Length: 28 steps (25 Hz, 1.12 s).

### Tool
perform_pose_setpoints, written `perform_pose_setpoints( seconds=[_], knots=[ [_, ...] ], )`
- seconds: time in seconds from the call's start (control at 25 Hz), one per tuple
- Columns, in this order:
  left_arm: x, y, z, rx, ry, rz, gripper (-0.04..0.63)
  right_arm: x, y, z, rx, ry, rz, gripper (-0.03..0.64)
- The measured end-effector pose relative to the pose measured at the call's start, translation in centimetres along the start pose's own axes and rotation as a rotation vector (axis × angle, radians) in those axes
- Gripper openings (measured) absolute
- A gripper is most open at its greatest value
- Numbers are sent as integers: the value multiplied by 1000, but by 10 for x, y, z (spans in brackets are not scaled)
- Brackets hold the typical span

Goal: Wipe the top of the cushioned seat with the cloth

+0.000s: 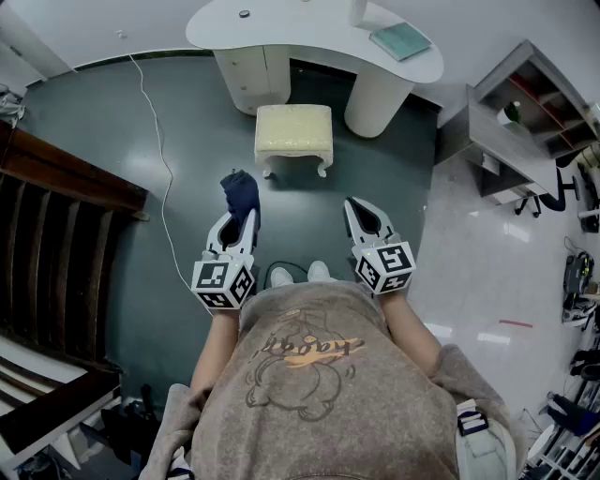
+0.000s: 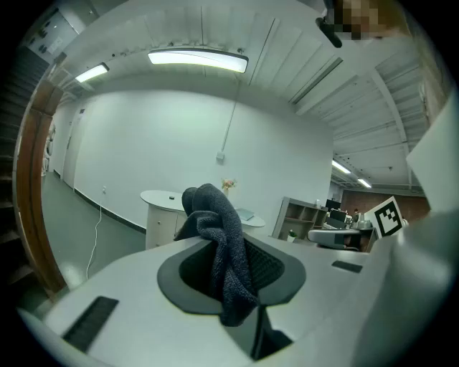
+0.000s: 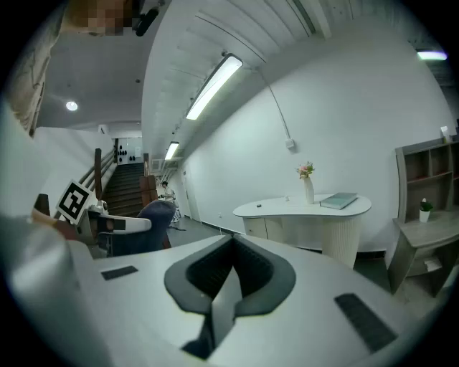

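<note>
- Head view: the person stands on a dark floor (image 1: 141,281) and holds both grippers out at waist height, well apart from each other.
- The left gripper (image 1: 241,219) has a dark blue cloth (image 1: 241,193) sticking out past its tips.
- The right gripper (image 1: 360,210) carries nothing.
- The cushioned seat (image 1: 293,129), cream with white legs, stands ahead of both grippers, clear of them, just in front of a white desk (image 1: 281,28).
- A green book (image 1: 400,40) lies on the desk, and a grey shelf (image 1: 506,141) stands to the right.
- Left gripper view: the jaws are clamped on the cloth, which bunches above them and hangs down between them.
- Right gripper view: the jaws are pressed together with nothing between them. A vase (image 3: 308,190) of flowers stands on the desk.
</note>
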<state>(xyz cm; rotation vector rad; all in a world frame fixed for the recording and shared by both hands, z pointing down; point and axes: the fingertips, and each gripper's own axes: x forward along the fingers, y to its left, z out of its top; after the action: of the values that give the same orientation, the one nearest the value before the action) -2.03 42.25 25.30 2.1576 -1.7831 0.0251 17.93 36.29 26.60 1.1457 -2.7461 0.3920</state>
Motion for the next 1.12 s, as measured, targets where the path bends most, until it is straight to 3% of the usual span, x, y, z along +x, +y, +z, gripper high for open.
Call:
perform_pose_setpoints(
  seconds=[0.6,1.12],
  knots=[
    [8,7,8,-15,-11,-25,86,9,5,5,18,-8,-7,2],
    [4,55,3,9,7,-88,86,37,40,-22,15,5,-59,2]
  ],
)
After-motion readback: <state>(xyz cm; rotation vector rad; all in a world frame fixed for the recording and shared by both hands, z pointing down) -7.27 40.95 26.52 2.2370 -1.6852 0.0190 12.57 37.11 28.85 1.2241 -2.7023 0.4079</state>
